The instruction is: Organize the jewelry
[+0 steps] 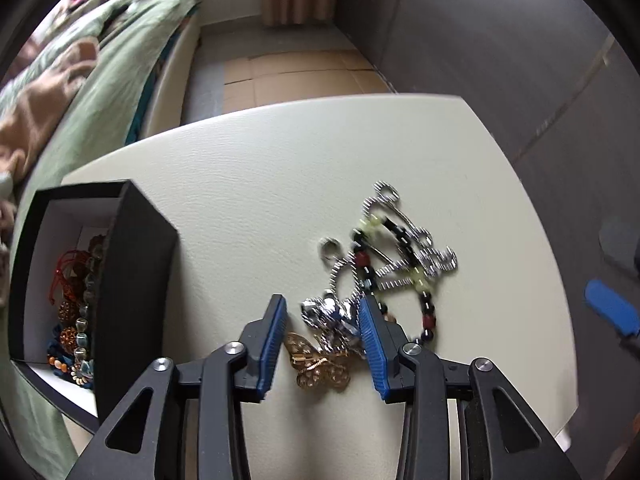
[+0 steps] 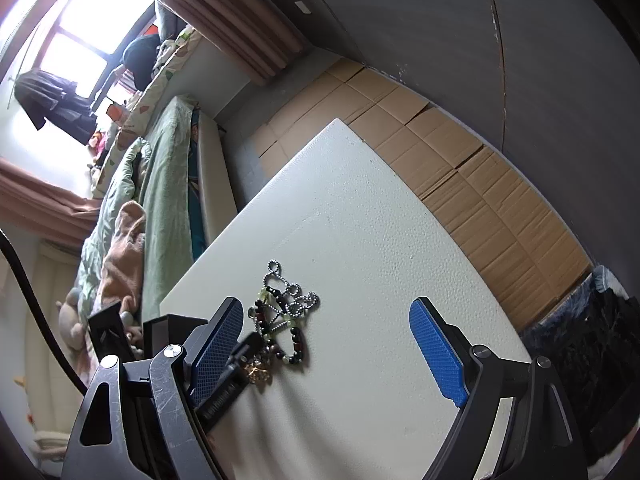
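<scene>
Blue-padded fingers of the left gripper (image 1: 323, 336) stood partly apart, low over the near edge of the white table (image 1: 280, 184), straddling a gold butterfly brooch (image 1: 320, 364) and a silver brooch (image 1: 332, 316) without pressing on either. The silver brooch lay just beyond the gold one, touching it, close against the inner face of the right-hand pad. Farther out and slightly right, a beaded bracelet (image 1: 404, 268) of dark, red and pale green beads lay tangled with a silver chain (image 1: 384, 200), the whole heap resting on the table. To the left stood a black box (image 1: 132, 292) with a white lining, and inside it a pile of orange, red and blue beaded pieces (image 1: 76, 320).

Seen from the right wrist, the right gripper (image 2: 326, 330) hung wide open above the table (image 2: 380, 220), holding nothing. The same tangle of chain (image 2: 288, 292) and bracelet (image 2: 294, 344) lay between its fingers, nearer the left one. Flattened cardboard (image 2: 460, 168) covered the floor beyond the table's far edge.
</scene>
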`<state>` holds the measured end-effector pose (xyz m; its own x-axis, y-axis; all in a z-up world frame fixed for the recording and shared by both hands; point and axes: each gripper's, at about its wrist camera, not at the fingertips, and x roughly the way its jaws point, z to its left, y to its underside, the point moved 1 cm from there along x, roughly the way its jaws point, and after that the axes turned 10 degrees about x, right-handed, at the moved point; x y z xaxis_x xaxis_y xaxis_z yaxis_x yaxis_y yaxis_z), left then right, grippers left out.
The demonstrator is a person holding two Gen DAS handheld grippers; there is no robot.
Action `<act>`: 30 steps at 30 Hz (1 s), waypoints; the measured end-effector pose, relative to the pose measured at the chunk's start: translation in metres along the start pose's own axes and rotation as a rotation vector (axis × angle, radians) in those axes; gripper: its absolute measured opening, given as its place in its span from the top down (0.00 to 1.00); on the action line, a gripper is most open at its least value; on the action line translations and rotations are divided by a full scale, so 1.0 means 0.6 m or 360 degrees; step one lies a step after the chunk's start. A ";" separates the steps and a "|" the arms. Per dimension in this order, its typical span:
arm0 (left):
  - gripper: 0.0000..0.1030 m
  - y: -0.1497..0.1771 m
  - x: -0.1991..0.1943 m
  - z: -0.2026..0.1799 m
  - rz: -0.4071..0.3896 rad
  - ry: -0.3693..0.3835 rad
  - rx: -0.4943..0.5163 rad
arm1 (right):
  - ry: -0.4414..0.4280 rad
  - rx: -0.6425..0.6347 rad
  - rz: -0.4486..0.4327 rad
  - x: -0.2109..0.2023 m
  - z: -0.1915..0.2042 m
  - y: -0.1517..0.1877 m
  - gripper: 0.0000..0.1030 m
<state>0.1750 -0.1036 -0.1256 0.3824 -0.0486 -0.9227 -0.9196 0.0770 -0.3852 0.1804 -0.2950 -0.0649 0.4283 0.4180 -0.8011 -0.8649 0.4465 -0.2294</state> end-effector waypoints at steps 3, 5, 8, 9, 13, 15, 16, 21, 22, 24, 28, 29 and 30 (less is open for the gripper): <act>0.62 0.003 0.001 -0.005 -0.0010 -0.0039 0.0036 | 0.0002 -0.0005 0.0001 0.000 0.001 0.002 0.16; 0.71 0.005 0.002 -0.010 -0.0024 -0.0057 0.0072 | 0.0003 -0.0003 0.0001 0.001 0.001 0.003 0.16; 0.88 0.003 0.000 0.001 -0.0032 0.0084 0.0008 | 0.0003 -0.0004 0.0002 0.001 0.002 0.004 0.16; 0.88 0.003 -0.002 0.006 -0.0037 0.0143 -0.0019 | 0.0003 -0.0008 0.0001 0.000 0.001 0.003 0.16; 0.88 0.003 -0.023 0.020 -0.0112 0.0229 -0.0087 | 0.0004 -0.0037 0.0008 0.001 0.005 0.010 0.16; 0.88 0.003 -0.039 0.025 -0.0149 0.0305 -0.0117 | 0.0009 -0.0052 0.0016 0.004 0.008 0.012 0.16; 0.88 0.002 -0.046 0.028 -0.0165 0.0334 -0.0128 | 0.0010 -0.0057 0.0020 0.004 0.008 0.014 0.16; 0.88 -0.002 -0.095 0.040 -0.0298 0.0440 -0.0171 | 0.0003 -0.0074 0.0042 0.008 0.011 0.024 0.16; 0.88 -0.003 -0.104 0.043 -0.0324 0.0452 -0.0177 | -0.0002 -0.0083 0.0047 0.009 0.013 0.027 0.16; 0.88 -0.001 -0.127 0.052 -0.0381 0.0480 -0.0196 | -0.0008 -0.0102 0.0054 0.010 0.016 0.030 0.16; 0.88 -0.001 -0.161 0.066 -0.0469 0.0514 -0.0229 | 0.0001 -0.0160 0.0082 0.021 0.028 0.039 0.34; 0.88 -0.001 -0.172 0.071 -0.0496 0.0525 -0.0238 | 0.0008 -0.0173 0.0094 0.026 0.030 0.041 0.38; 0.88 -0.001 -0.178 0.074 -0.0516 0.0530 -0.0244 | 0.0021 -0.0191 0.0103 0.032 0.032 0.044 0.40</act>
<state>0.1384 -0.0544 -0.0274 0.6246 -0.3638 -0.6911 -0.7703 -0.1412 -0.6218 0.1711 -0.2598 -0.0758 0.3676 0.4324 -0.8233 -0.9162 0.3204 -0.2408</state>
